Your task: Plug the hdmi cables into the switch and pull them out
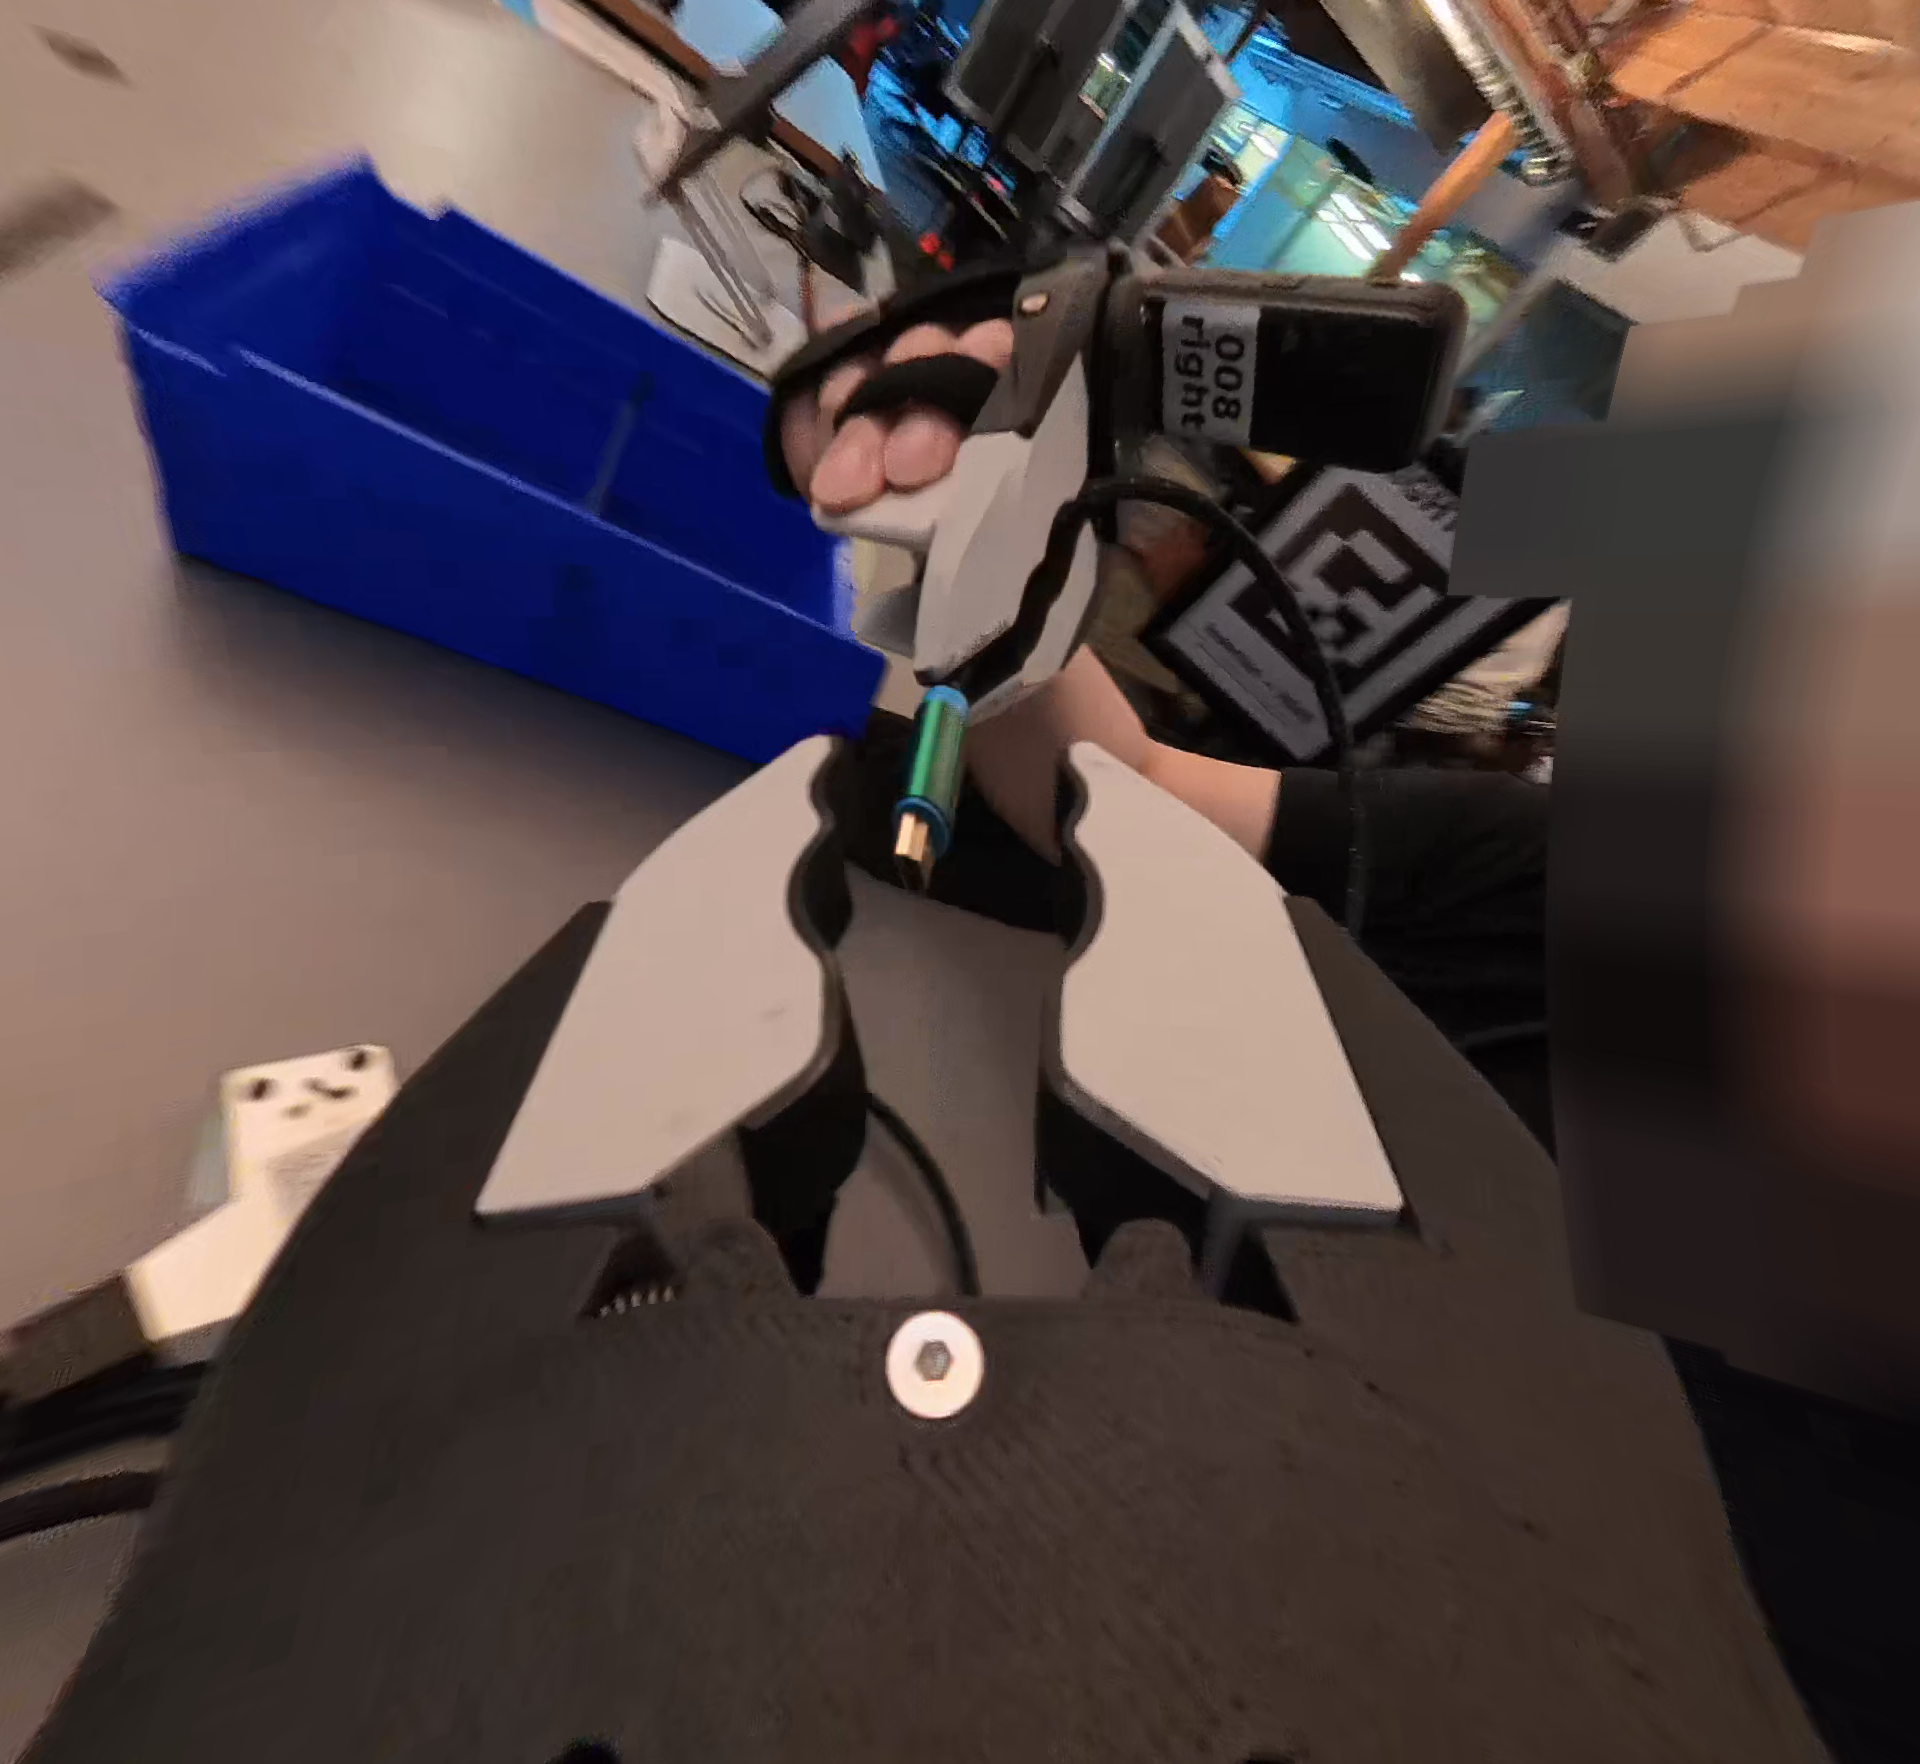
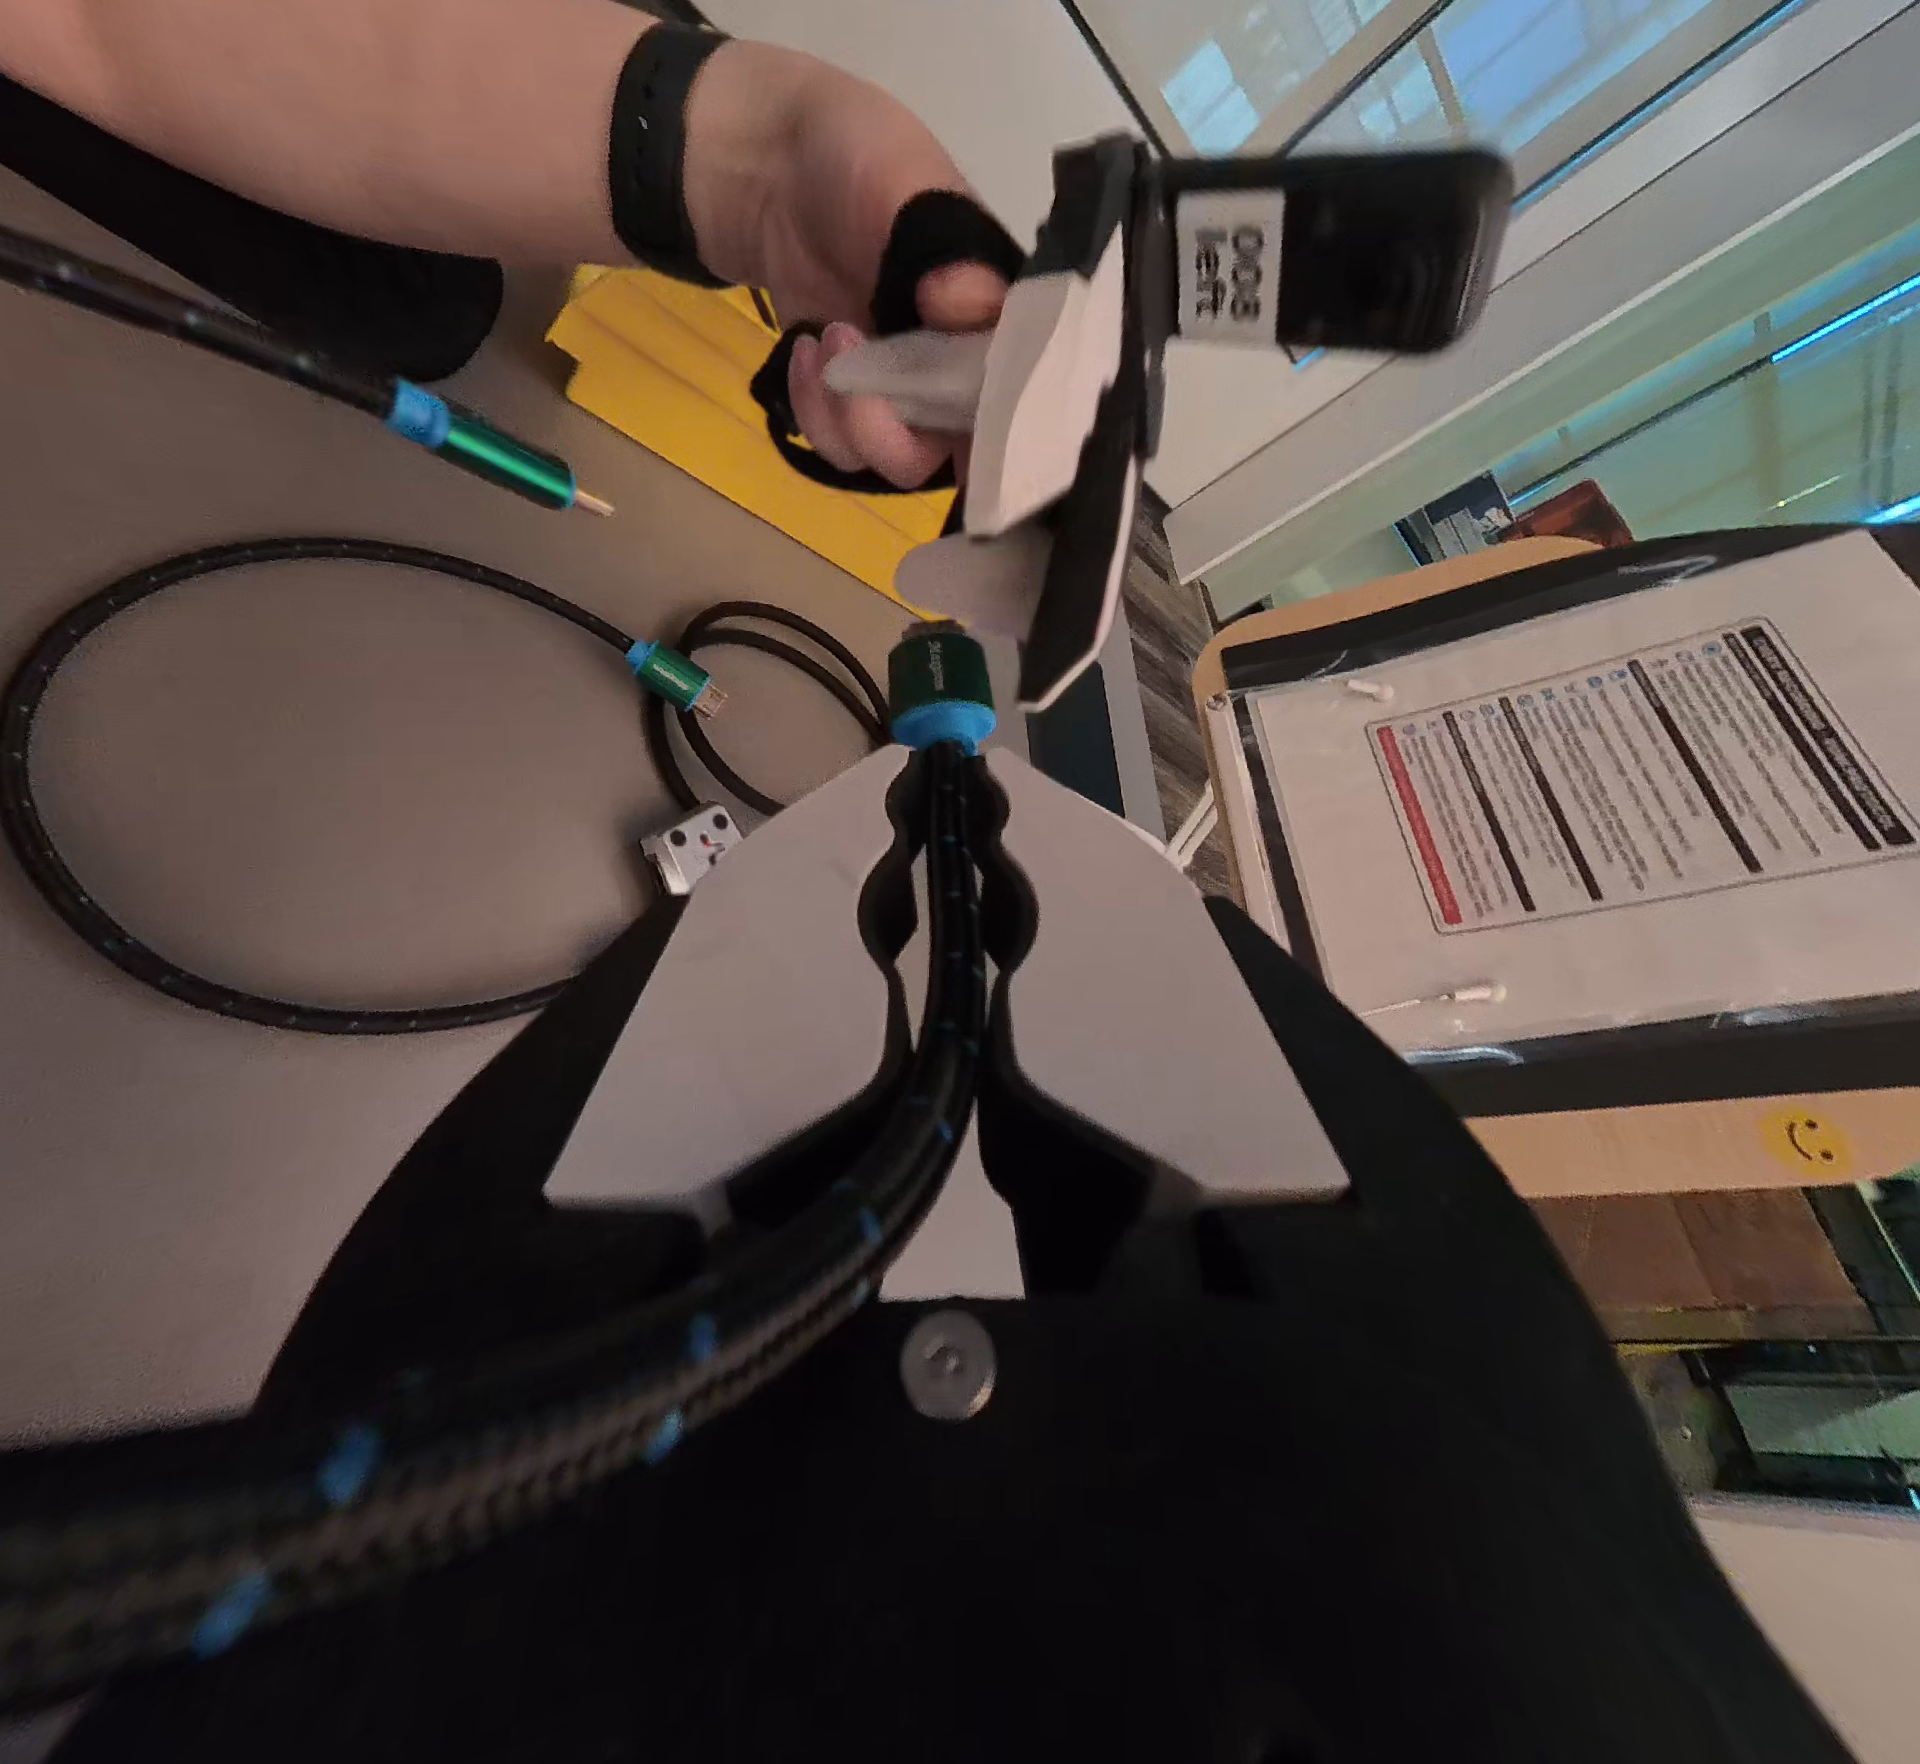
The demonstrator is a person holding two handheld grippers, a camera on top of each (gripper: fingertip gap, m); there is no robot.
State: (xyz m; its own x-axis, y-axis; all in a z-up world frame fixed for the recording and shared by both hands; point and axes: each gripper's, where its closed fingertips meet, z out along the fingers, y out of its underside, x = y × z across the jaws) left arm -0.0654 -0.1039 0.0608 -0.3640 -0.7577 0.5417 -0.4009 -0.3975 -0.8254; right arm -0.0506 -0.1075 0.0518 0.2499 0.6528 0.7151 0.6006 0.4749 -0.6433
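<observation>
Right claw (image 2: 948, 758) is pinching a braided black HDMI cable (image 2: 940, 945) just behind its plug; the cable is running back between the pale fingers and off to the lower left. The held plug (image 2: 938, 691) is showing a green metallic shell with a blue collar, and in the left wrist view the same plug (image 1: 932, 764) is hanging tip-down with a gold connector end exposed. Small print on the shell is too blurred to make out.

Left claw (image 1: 945, 764) is standing spread, nothing between its fingers; the plug is hanging just beyond its tips.

Two more green-shelled plugs are lying on the grey tabletop (image 2: 312, 779): one (image 2: 673, 678) at the end of a large cable loop, another (image 2: 499, 457) farther left. A small white switch (image 2: 691, 847) is sitting near the loop, close to the right claw's left finger.

Each gripper is carrying a white sticker with writing. A printed notice sheet (image 2: 1621, 779) is leaning at far right.

A blue bin (image 1: 468, 467) is occupying the far left of the tabletop, and a yellow folder (image 2: 665, 405) is lying beneath the person's hand (image 2: 821, 260). Bare tabletop is lying open inside the cable loop.
</observation>
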